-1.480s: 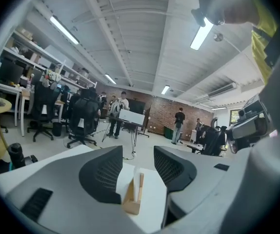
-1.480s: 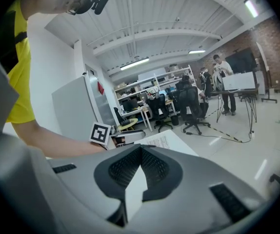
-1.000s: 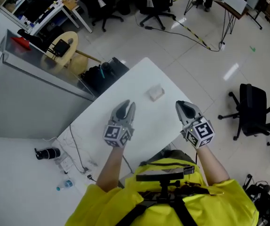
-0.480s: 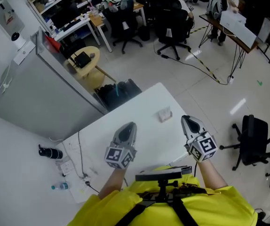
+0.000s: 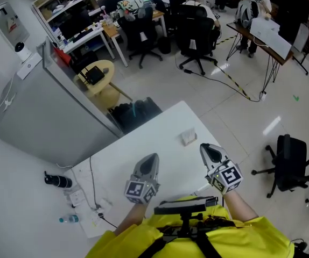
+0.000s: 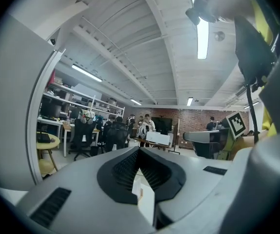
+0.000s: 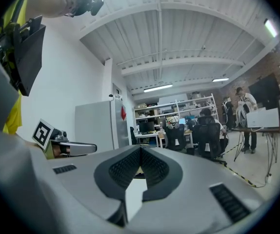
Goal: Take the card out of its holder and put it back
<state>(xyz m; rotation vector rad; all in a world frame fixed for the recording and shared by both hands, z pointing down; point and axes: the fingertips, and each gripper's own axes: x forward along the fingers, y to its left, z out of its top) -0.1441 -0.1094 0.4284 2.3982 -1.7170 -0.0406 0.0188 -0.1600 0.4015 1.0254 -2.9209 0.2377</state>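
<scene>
The small pale card holder lies on the white table, toward its far right side. My left gripper hovers over the near part of the table, left of and nearer than the holder, with its jaws shut and nothing between them. The right gripper hangs at the table's near right edge, just short of the holder, also shut and empty. In the left gripper view the left gripper has its tips together, and the right gripper shows the same in the right gripper view. Neither touches the holder.
A grey cabinet stands left of the table and a black bag behind its far edge. Cables, a bottle and a dark object lie on the floor at left. An office chair stands at right, with desks and people beyond.
The left jaws, apart a second ago, have come together. The head view has lifted, so the table and both grippers sit lower in the picture; the holder has stayed put.
</scene>
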